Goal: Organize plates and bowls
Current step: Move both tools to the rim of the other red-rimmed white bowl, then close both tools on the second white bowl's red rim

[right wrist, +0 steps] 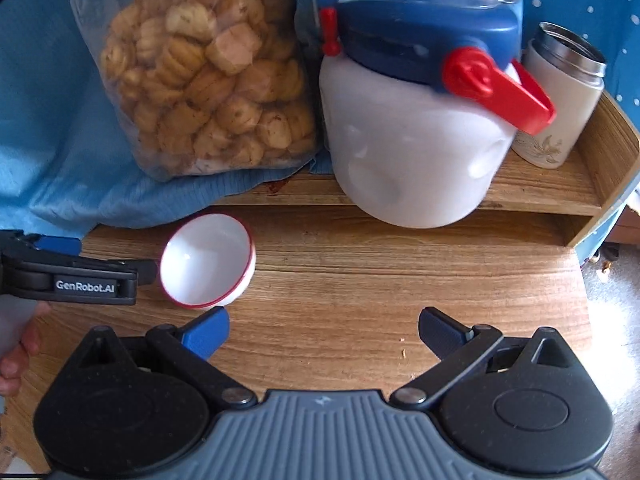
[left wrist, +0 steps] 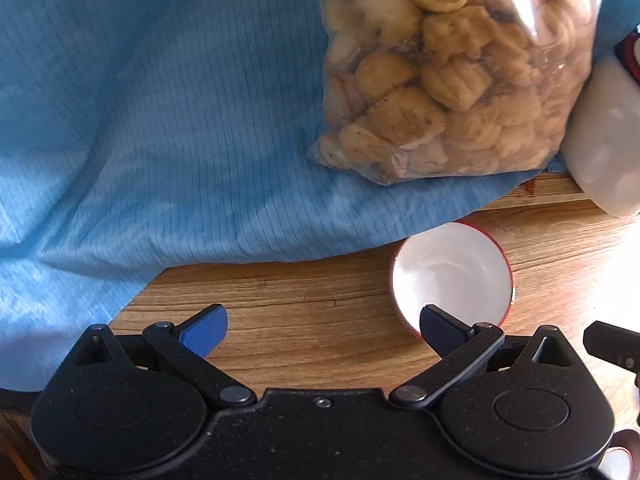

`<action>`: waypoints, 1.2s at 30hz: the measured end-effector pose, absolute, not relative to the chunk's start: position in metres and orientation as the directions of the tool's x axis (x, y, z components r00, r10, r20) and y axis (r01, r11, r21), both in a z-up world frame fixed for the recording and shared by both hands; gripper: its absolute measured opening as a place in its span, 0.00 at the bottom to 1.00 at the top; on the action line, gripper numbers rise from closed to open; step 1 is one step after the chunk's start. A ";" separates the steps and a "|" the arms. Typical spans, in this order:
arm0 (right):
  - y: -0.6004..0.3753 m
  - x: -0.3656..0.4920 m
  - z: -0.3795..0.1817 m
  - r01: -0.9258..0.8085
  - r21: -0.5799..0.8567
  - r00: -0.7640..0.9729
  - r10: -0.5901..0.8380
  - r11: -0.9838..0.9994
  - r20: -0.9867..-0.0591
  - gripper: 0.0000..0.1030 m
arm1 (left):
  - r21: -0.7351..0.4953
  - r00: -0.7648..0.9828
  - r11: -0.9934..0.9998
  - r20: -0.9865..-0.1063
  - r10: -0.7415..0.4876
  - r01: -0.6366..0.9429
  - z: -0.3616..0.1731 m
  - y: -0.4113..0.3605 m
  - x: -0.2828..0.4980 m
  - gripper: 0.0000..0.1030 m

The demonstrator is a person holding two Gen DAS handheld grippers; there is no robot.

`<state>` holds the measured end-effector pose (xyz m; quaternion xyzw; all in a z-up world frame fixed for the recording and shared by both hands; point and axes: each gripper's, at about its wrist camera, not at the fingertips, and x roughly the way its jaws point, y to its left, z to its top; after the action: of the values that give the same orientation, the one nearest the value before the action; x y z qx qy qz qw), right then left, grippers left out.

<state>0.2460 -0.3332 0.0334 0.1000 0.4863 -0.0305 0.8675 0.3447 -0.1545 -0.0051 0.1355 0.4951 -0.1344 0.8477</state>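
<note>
A small white bowl with a thin red rim sits on the wooden table at centre-left of the right wrist frame, tipped so its mouth faces the camera; its inside holds nothing visible. In the left wrist frame the same bowl lies right of centre, just beyond that gripper's right finger.

The left gripper has its blue-padded fingers spread wide with nothing between them. The right gripper is likewise spread wide over bare wood, holding nothing.

Above the bowl, in the upper left of the right wrist frame, a clear plastic bag full of ridged golden biscuits rests on a blue cloth. To its right, upper centre, stands a large white jug with a blue lid and red lever, contents hidden. At upper right stands a white flask with an open steel mouth and a floral print. At the left edge, the other gripper's side reads "GenRobot.AI".
</note>
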 end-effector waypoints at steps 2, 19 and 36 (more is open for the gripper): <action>-0.333 0.251 0.029 0.153 0.147 0.525 0.046 0.977 -0.850 1.00 | 0.101 0.471 0.927 -0.878 -0.088 0.362 -0.008 -0.156 0.349 0.99; -0.326 0.280 -0.009 0.182 0.212 0.547 0.080 0.960 -0.833 1.00 | 0.113 0.460 0.917 -0.884 -0.082 0.381 -0.027 -0.155 0.375 0.99; -0.313 0.302 -0.045 0.153 0.155 0.522 0.053 0.976 -0.851 0.99 | 0.003 0.378 0.941 -0.916 -0.133 0.339 -0.039 -0.157 0.386 0.83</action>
<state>0.3018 -0.3128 -0.0453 0.1055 0.4879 -0.0289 0.8660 0.3864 -0.1568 -0.0386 0.0953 0.5391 -0.1430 0.8245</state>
